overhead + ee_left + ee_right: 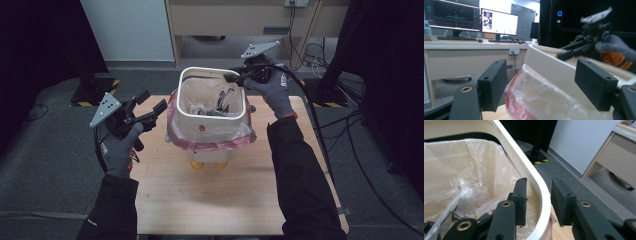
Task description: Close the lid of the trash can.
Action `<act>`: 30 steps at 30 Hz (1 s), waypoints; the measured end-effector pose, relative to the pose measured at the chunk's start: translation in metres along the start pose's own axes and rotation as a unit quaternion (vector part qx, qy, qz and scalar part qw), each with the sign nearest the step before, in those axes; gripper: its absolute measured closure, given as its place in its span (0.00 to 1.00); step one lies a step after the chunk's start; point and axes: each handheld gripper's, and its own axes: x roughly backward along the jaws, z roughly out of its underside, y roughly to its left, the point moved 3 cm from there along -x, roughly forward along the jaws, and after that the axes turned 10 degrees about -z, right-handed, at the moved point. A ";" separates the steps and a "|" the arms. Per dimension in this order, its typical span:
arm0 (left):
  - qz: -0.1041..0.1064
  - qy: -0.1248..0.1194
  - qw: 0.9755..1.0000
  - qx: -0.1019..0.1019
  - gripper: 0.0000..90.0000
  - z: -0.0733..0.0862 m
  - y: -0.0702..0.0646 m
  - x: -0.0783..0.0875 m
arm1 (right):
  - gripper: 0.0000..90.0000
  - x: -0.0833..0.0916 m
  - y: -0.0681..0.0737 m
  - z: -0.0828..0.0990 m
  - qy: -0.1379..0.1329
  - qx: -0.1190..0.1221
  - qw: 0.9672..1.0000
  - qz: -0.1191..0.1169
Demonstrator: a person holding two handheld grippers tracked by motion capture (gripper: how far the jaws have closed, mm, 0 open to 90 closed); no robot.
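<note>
- Nearest in the high view, a person's two dark sleeves and grey gloves come in from the bottom edge over a wooden table.
- The left gripper hangs just left of the bin, apart from it. Its jaws stand spread with nothing between them, and in the left gripper view they frame the bin's side without touching it.
- In the middle of the table stands a white waste bin, upright, its open mouth facing up and its long axis vertical.
- A clear plastic liner bag with a pink-red edge is folded out over the bin's wall and bunches around its upper half.
- Inside the bin lie crumpled clear plastic and some dark pieces; what they are I cannot tell.
- At the far right corner of the bin, the right gripper straddles the white rim: one jaw inside, one outside.
- In the right gripper view both jaws stand a little off the rim, so the grip is loose, not pressing.
- Beyond the table are grey floor and a pale desk.
</note>
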 end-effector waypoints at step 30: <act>0.013 0.036 0.999 -0.032 0.27 -0.001 -0.024 -0.024 | 0.92 0.014 0.004 -0.004 -0.029 -0.040 0.999 0.009</act>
